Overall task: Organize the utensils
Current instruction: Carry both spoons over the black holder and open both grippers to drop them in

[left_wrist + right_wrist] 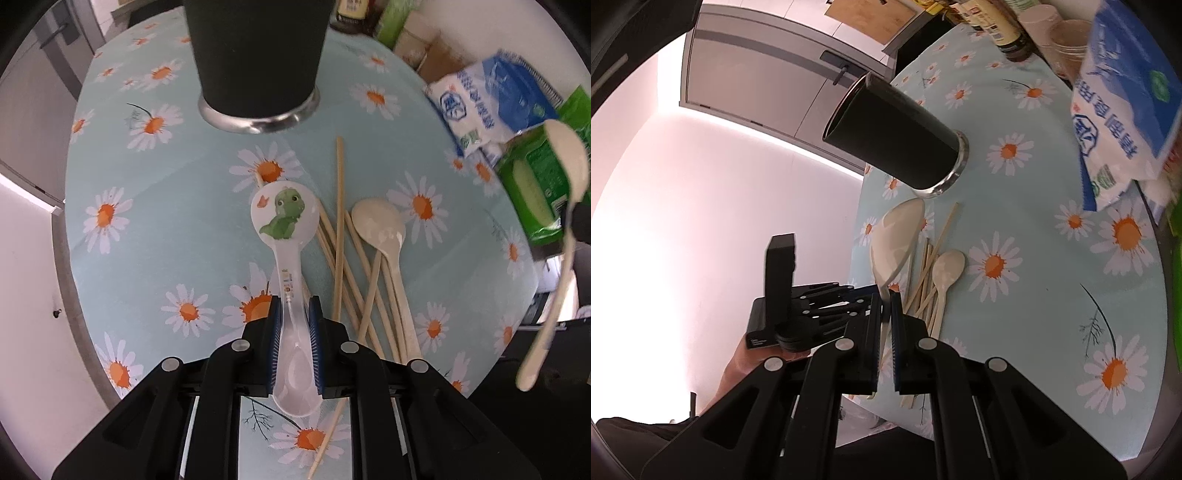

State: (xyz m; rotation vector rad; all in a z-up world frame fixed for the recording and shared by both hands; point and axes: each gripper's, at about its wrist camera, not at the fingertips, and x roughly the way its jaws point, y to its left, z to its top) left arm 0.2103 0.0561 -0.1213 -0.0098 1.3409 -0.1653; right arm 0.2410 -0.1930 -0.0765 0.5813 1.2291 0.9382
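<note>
My left gripper (294, 314) is clamped on the handle of the dinosaur spoon (285, 216), pads (275, 332) tight on either side of the translucent stem, its printed end lying forward over the daisy tablecloth (147, 221). My right gripper (885, 306) is nearly fully closed on the thin handle of a cream spoon (895, 243), bowl raised ahead of the fingers. The risk I see starts right at my pads: both handles are smooth and narrow, and each spoon is held far from its heavy end, so either could swivel or slip in the grip as I tilt toward the cup. Just beyond, the loose chopsticks (338, 229) and the second cream spoon (380, 225) lie crossed on the cloth; a low sweep could scatter them or roll one off the table edge. Farther on stands the dark holder cup (256, 59), upright on its metal base; a misjudged spoon tip against its rim could tip it toward the blue-and-white packet (484, 96) and bottles behind.
</note>
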